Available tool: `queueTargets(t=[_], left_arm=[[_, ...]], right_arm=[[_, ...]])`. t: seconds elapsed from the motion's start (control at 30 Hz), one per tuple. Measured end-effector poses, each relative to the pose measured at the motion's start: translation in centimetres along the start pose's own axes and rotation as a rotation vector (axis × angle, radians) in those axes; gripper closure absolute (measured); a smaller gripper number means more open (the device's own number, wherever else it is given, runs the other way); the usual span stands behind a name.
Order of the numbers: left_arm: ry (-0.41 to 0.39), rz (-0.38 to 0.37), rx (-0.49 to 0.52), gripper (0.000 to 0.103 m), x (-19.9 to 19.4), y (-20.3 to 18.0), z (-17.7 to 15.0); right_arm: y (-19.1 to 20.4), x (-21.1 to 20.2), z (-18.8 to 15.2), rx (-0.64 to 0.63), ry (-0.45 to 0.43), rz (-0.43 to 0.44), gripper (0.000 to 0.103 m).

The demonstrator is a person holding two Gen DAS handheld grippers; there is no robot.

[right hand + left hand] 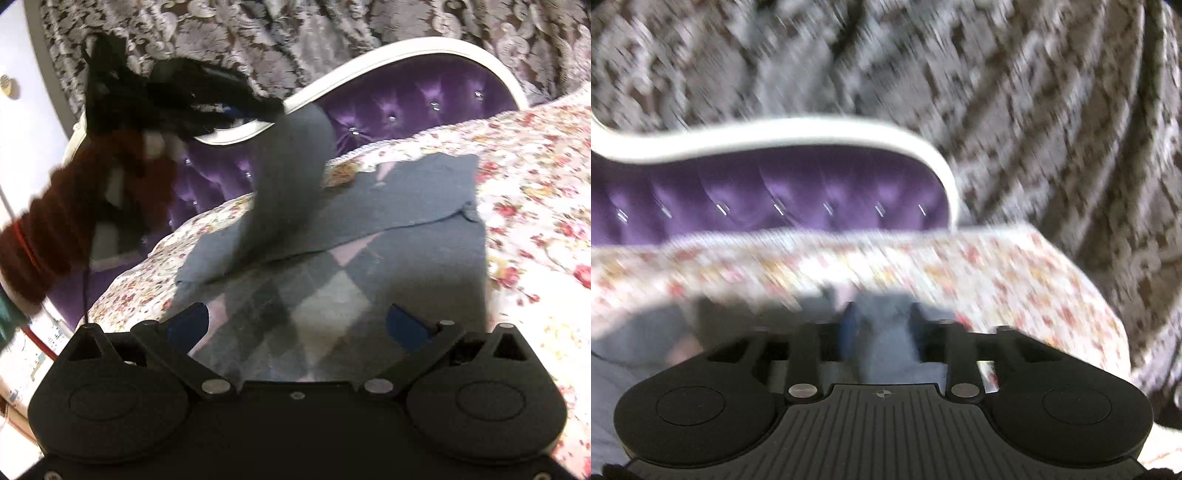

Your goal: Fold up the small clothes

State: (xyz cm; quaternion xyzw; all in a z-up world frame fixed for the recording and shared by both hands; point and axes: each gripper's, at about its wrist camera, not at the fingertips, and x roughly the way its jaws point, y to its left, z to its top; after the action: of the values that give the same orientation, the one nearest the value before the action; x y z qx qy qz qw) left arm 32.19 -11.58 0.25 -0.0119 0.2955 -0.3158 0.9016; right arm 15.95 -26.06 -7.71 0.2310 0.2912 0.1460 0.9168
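Observation:
A grey sweater point(424, 221) with a pale diamond pattern lies flat on the floral bedspread point(535, 192). One of its sleeves point(291, 177) arcs up from the left side to my left gripper point(266, 109), which hangs above the bed's far left. In the blurred left wrist view the grey sleeve point(886, 339) sits in the gap of my left gripper point(882, 314), whose jaws stand apart. My right gripper point(297, 310) is wide open low over the sweater's near part, with nothing between its blue pads point(188, 325).
A purple tufted headboard point(424, 96) with a white frame point(406, 48) stands behind the bed, with a patterned curtain point(332, 26) beyond. A white cabinet point(22, 122) is at far left. A person's dark red knit sleeve point(55, 229) carries the left gripper.

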Motion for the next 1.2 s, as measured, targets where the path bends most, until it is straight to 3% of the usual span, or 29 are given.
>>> queueTargets(t=[0.13, 0.2, 0.27, 0.43, 0.6, 0.77, 0.8, 0.93, 1.0, 1.2], left_arm=[[0.021, -0.076, 0.036, 0.054, -1.0, -0.6, -0.9], [-0.019, -0.068, 0.056, 0.044, -2.5, -0.4, -0.7], [-0.064, -0.035, 0.056, 0.04, -4.3, 0.5, -0.5], [-0.108, 0.124, 0.027, 0.038, -7.2, 4.5, -1.2], [-0.019, 0.329, -0.005, 0.038, -7.1, 9.8, -4.5], [0.066, 0.436, -0.095, 0.038, -6.2, 14.1, -8.2], [0.088, 0.455, -0.102, 0.038, -5.8, 14.7, -8.9], [0.07, 0.485, -0.082, 0.03, -6.0, 15.1, -10.3], [0.054, 0.471, -0.138, 0.029, -6.3, 15.5, -10.3], [0.042, 0.454, -0.161, 0.027, -6.3, 15.9, -10.6]], right_arm=[[-0.6, 0.1, 0.2, 0.016, 0.002, -0.014, 0.0], [-0.8, 0.0, 0.4, 0.005, 0.001, -0.021, 0.0], [-0.8, 0.0, 0.6, -0.003, -0.001, -0.026, 0.0], [-0.4, 1.2, 1.7, -0.04, 0.001, -0.04, 0.0], [-0.3, 3.1, 4.0, -0.089, -0.018, -0.059, 0.0], [-1.2, 5.7, 7.1, -0.115, -0.046, -0.112, 0.001], [-1.5, 6.3, 7.7, -0.115, -0.043, -0.122, 0.002], [-2.8, 9.3, 9.0, -0.103, 0.014, -0.149, 0.031], [-3.6, 10.6, 9.2, -0.084, 0.031, -0.162, 0.034], [-5.6, 12.7, 9.4, -0.018, 0.042, -0.193, 0.034]])
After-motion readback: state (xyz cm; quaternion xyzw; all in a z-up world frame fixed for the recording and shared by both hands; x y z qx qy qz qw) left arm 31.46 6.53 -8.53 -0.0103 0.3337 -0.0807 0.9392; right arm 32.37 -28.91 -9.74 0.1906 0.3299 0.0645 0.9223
